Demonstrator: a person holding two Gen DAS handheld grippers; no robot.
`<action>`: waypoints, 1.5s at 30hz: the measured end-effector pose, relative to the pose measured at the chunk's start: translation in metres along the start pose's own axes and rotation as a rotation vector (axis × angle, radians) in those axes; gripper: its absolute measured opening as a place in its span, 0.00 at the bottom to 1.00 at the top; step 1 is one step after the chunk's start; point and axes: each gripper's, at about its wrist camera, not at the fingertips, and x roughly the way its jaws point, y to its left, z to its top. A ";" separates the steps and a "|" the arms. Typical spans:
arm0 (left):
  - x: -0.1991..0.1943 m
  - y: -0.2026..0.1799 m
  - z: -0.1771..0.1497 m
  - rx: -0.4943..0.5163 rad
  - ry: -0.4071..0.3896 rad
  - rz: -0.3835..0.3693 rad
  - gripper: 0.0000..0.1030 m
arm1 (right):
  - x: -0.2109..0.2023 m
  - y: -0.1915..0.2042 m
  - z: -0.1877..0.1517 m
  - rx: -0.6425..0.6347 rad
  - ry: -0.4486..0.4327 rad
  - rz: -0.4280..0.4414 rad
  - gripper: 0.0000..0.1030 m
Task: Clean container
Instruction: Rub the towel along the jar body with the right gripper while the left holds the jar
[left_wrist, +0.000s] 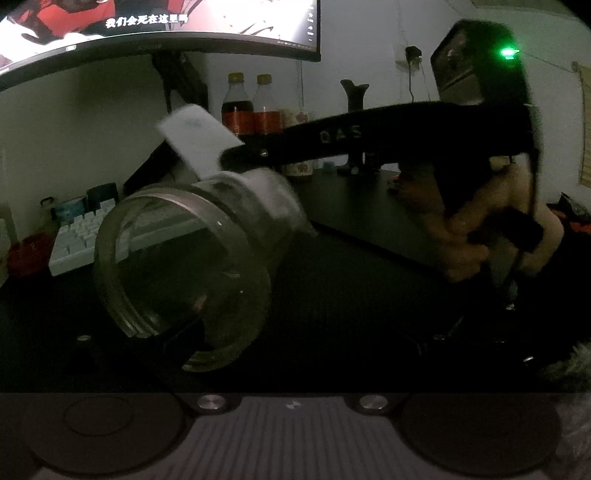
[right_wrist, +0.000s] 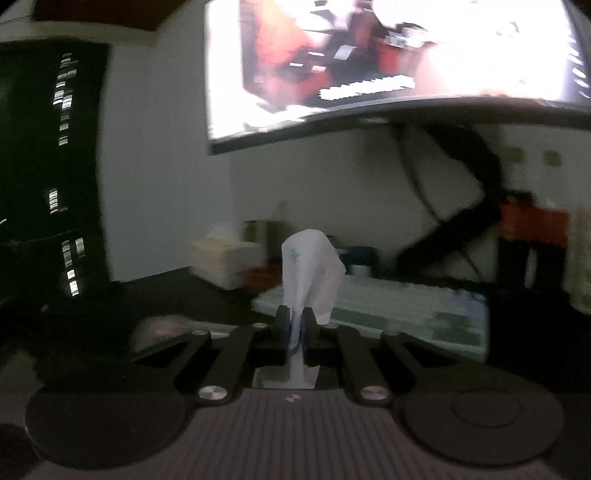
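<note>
Left wrist view: glass jar (left_wrist: 181, 266) lay tilted above the dark desk (left_wrist: 369, 221), mouth toward the camera; whether the left gripper gripped it could not be told.
Right gripper (right_wrist: 294, 325): pinched shut on a white wipe (right_wrist: 314, 269).
Relation: wipe sat just behind the jar's upper rim, outside the mouth.

The room is dim; the bright monitor (right_wrist: 388, 62) gives most light. The right wrist view is motion-blurred, edges bent.

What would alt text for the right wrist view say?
The right tool is shut on a white wipe that sticks up from it. Behind, blurred, lie a keyboard and a lit monitor.
</note>
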 end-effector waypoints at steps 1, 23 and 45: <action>0.000 0.000 0.000 0.000 0.000 0.000 0.99 | 0.000 -0.001 -0.001 0.015 0.000 0.000 0.09; 0.004 0.001 -0.001 0.000 -0.016 -0.004 0.99 | -0.006 0.007 -0.003 0.040 0.002 0.028 0.20; -0.040 -0.090 -0.055 -0.007 -0.034 0.032 0.99 | -0.013 0.005 -0.006 0.059 -0.032 0.070 0.12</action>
